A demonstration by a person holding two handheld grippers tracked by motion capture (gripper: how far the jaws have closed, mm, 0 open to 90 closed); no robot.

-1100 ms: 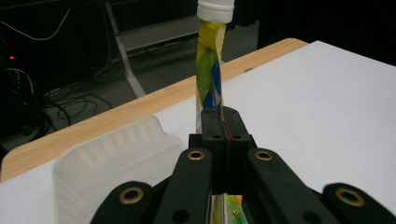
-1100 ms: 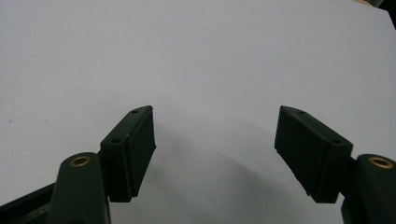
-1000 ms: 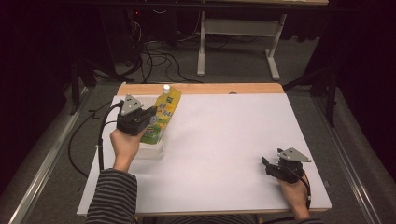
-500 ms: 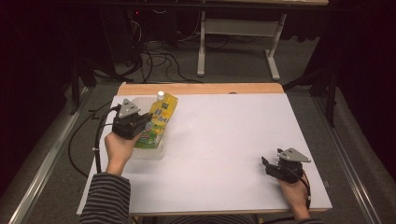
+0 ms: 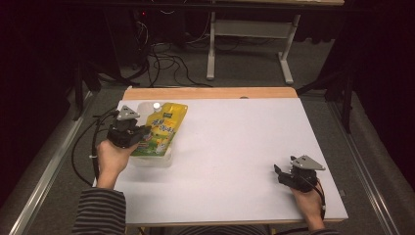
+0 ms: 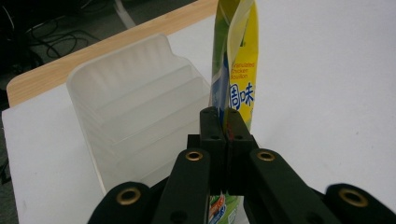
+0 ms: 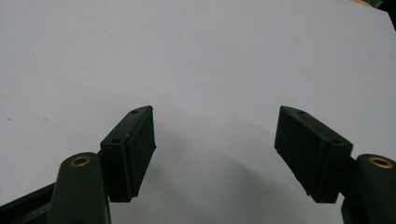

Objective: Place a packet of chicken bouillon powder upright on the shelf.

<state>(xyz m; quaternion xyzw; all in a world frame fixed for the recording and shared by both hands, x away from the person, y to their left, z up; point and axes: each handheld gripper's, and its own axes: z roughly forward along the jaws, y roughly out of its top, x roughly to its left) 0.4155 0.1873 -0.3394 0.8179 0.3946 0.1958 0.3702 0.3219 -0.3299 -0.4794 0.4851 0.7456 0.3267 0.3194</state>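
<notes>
Left tongs [image 6: 223,140] pinched tight on the edge of the yellow pouch [image 5: 161,132], pads hard together with only the thin film between them; the pouch stands out ahead of the tongs, hanging over the clear plastic tray [image 6: 135,112] that sits just to their left in the left gripper view. Right tongs [image 7: 224,158] wide apart, holding nothing, parked on the bare white desk [image 5: 235,147] well away from the action. The risk: that grip is on a slim seam, so the heavy, floppy pouch could slide out or swing; it might catch the tray's rim and tip or shove the light tray, or land half outside it; nothing steadies the tray.
</notes>
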